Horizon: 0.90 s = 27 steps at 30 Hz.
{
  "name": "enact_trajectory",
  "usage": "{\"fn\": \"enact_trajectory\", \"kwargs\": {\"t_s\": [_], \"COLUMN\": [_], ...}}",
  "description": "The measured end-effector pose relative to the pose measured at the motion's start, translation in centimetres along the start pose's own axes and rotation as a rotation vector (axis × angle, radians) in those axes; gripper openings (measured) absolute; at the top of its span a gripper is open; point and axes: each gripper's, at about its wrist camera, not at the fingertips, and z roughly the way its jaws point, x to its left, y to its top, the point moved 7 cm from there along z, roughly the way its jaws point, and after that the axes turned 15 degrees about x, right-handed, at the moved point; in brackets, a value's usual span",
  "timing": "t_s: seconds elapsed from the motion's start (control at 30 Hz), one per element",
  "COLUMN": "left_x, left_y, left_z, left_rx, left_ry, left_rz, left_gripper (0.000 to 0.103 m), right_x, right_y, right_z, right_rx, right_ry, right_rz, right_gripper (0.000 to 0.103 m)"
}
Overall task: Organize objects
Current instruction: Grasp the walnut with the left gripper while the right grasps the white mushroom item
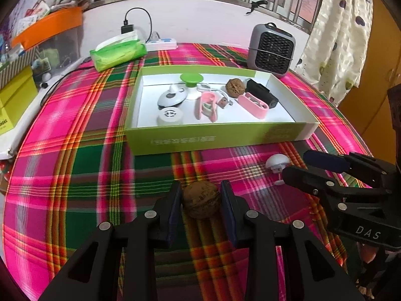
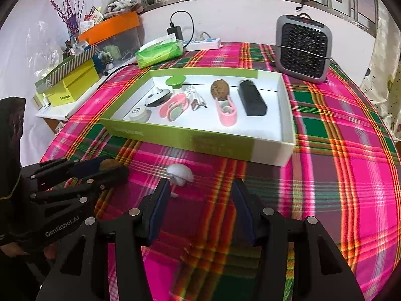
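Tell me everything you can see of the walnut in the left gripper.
The walnut is brown, rounded, with a wrinkled, ridged shell that looks whole. It sits between the left gripper's blue pads, which press its two sides, just above the plaid tablecloth, in front of the green box. Its underside is hidden. The right wrist view shows only its top.

Lighting: bright, even, oversaturated. Shadows: soft, beneath box (image 1: 215,135). Blur: cloth (image 2: 338,150) smeared at surface edges. Distortion: strong fisheye bowing, dark corners.
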Motion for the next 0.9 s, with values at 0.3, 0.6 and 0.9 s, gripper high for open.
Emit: {"fn": "enact_trajectory", "kwargs": {"t_s": [0.3,0.6,0.9], "left_x": [0.9,1.0,1.0], "left_y": [0.2,0.3,0.3], "left_z": [0.0,0.0,0.1], "left_rx": [-0.001,-0.001,0.0], "left_ry": [-0.009,-0.017,-0.017], "left_rz": [-0.019,-0.024,-0.024], "left_gripper": [0.03,0.03,0.03], "right_x": [0.8,1.1,1.3], "right_y": [0.5,1.0,1.2], "right_z": [1.0,1.7,2.0], "right_rx": [0.017,0.023,0.023], "right_ry": [-0.012,-0.038,-0.091], "right_rz": [0.003,-0.003,-0.018], "right_gripper": [0.052,0.052,0.049]}}
